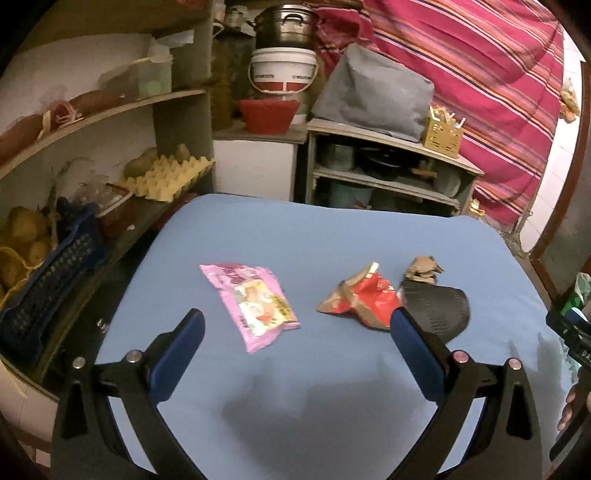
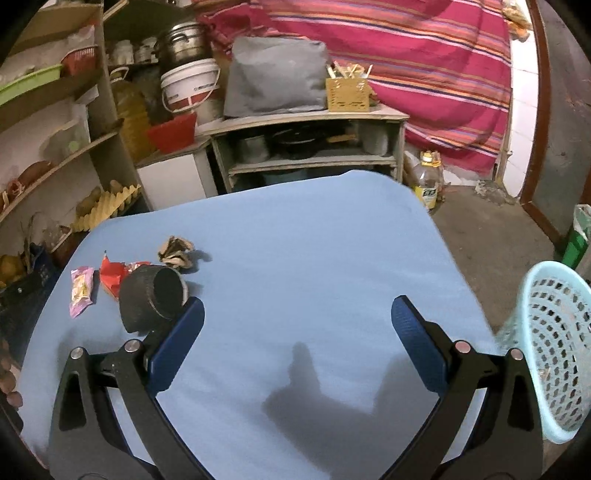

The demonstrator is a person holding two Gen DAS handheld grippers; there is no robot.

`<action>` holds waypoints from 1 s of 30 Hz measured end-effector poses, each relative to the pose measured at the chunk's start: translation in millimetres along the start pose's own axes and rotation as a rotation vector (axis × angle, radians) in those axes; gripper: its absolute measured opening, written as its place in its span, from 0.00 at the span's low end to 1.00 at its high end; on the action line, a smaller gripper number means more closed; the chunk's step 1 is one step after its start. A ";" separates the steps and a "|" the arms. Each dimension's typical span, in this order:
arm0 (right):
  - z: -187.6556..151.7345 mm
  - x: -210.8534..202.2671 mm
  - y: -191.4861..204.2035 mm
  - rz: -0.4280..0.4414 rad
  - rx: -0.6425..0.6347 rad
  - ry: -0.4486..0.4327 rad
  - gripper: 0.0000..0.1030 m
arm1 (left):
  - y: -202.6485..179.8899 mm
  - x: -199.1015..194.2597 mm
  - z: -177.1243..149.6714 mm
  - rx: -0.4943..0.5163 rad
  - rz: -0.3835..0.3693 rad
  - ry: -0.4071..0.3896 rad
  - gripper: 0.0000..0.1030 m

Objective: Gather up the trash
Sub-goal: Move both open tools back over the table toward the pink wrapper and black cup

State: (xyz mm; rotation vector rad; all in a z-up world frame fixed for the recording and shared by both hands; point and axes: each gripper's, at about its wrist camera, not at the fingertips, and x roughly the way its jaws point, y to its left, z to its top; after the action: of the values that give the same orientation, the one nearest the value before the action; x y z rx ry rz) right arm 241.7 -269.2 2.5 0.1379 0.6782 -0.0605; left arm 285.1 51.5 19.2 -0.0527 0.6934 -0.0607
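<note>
1. Left wrist view: the left gripper (image 1: 297, 325) hangs above the near part of the blue table (image 1: 332, 236), its two blue-padded fingers (image 1: 181, 350) spread wide with nothing between them
2. A pink snack wrapper (image 1: 251, 304) lies flat on the cloth just beyond the left finger, between the two fingertips as seen from this camera
3. To its right sits a crumpled red wrapper (image 1: 364, 299), touching a black cup (image 1: 439, 308) that lies on its side; the right finger overlaps the near edge of both in this view
4. A scrunched brown paper scrap (image 1: 421, 271) rests just beyond the cup, toward the far right of the cluster
5. Right wrist view: the right gripper (image 2: 297, 314) also has its jaws set far apart – empty – over a bare stretch of the table
6. From here the trash sits at the left: pink snack wrapper (image 2: 81, 291) farthest left, red wrapper (image 2: 114, 277) beside it, black cup (image 2: 153, 299) showing its open mouth just past the left fingertip, brown paper scrap (image 2: 176, 252) farther back
7. A pale blue perforated basket (image 2: 554, 354) stands off the right edge of the table, well apart from the trash
8. Far side – shelves hold a yellow egg tray (image 1: 166, 177), a white bucket (image 1: 284, 70) and a metal pot (image 1: 286, 24); a striped red cloth (image 1: 480, 81) hangs at the far right
</note>
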 end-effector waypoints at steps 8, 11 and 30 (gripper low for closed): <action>1.7 15.4 43.2 0.019 -0.052 -0.002 0.96 | 28.6 15.7 -1.9 -0.034 0.016 0.025 0.95; -0.7 21.5 55.3 0.020 -0.075 0.007 0.96 | 38.1 21.1 -0.7 -0.043 0.026 0.036 0.95; -2.9 37.5 81.3 0.044 -0.111 0.027 0.96 | 63.2 35.9 -0.8 -0.088 0.039 0.056 0.95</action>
State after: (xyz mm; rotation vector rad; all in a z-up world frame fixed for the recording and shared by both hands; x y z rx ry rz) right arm 277.2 -188.8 -14.5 0.0471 0.7039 0.0211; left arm 314.5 111.9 -8.7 -0.1220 0.7531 0.0061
